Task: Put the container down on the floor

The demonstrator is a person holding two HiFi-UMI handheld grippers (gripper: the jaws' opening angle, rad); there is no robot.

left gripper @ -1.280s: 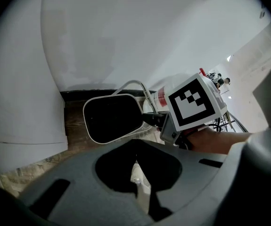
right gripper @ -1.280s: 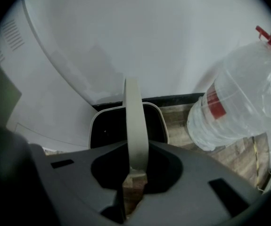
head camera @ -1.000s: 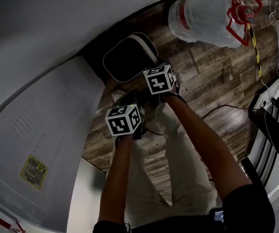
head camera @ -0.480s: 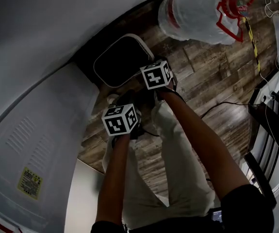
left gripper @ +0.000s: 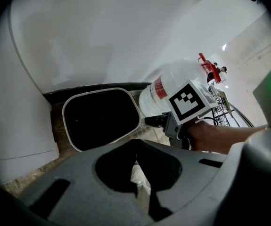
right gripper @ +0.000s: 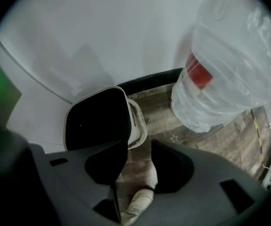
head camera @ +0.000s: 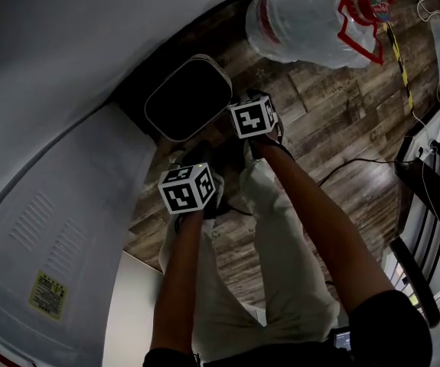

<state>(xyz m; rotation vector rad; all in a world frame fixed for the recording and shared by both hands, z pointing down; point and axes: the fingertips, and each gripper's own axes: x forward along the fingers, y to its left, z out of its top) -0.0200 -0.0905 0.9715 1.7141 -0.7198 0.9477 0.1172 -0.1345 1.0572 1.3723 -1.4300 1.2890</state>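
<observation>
Releasing the dark, white-rimmed container (head camera: 187, 98) onto the wood floor (head camera: 334, 121).
Standing mouth-up on the planks just beside the white panel (head camera: 66, 67), apparently free of both tools. Having just been opening the right gripper (right gripper: 139, 145) wide, gripping nothing, only floor and a shoe (right gripper: 137, 204) showing through the gap. Carrying the left gripper (left gripper: 136, 144) pinched together, empty. Backing out best by lifting straight up and toward the body, avoiding clipping the near rim. Minding the big clear water bottle (head camera: 311, 21) near the container's far right side. Finding open floor toward the legs, with the black metal frame (head camera: 434, 197) well apart on the right.
</observation>
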